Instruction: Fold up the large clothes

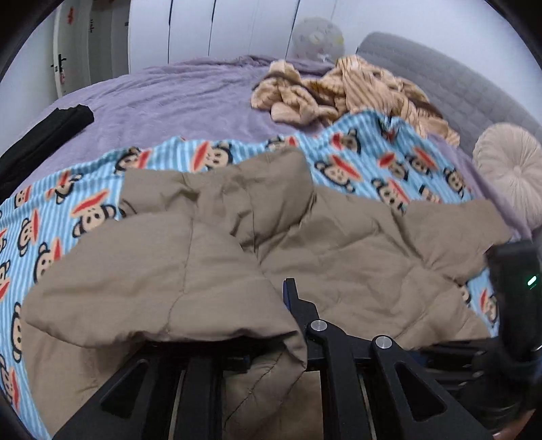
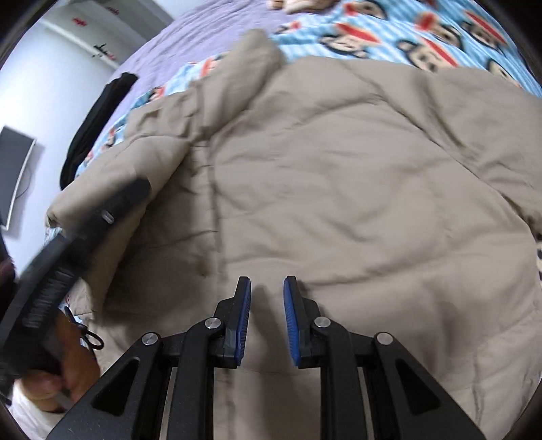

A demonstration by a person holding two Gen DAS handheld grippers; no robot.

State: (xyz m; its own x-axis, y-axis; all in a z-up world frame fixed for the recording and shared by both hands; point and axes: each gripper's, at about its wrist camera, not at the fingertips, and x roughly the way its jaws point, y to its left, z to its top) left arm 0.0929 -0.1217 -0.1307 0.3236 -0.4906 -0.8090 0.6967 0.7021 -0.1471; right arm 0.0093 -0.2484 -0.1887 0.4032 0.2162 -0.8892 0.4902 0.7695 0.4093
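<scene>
Spreading across the middle of both frames, one tan quilted jacket [image 1: 338, 243] lies on one monkey-print blanket [image 1: 67, 203] over a purple bedspread [image 1: 169, 101]. The left gripper [image 1: 271, 338] is clamped on a jacket fold that drapes over and hides its left finger. The right gripper [image 2: 267, 304] hovers over the jacket, blue pads apart and empty. Only the left view shows one round cushion [image 1: 508, 169] at right and one striped beige heap [image 1: 355, 88] at upper centre; only the right view shows a hand [image 2: 64, 365] at lower left.

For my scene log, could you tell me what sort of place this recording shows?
Most likely a home bedroom: the tan padded jacket lies on a bed with a purple bedspread and a grey padded headboard, and white wardrobe doors stand behind.
</scene>
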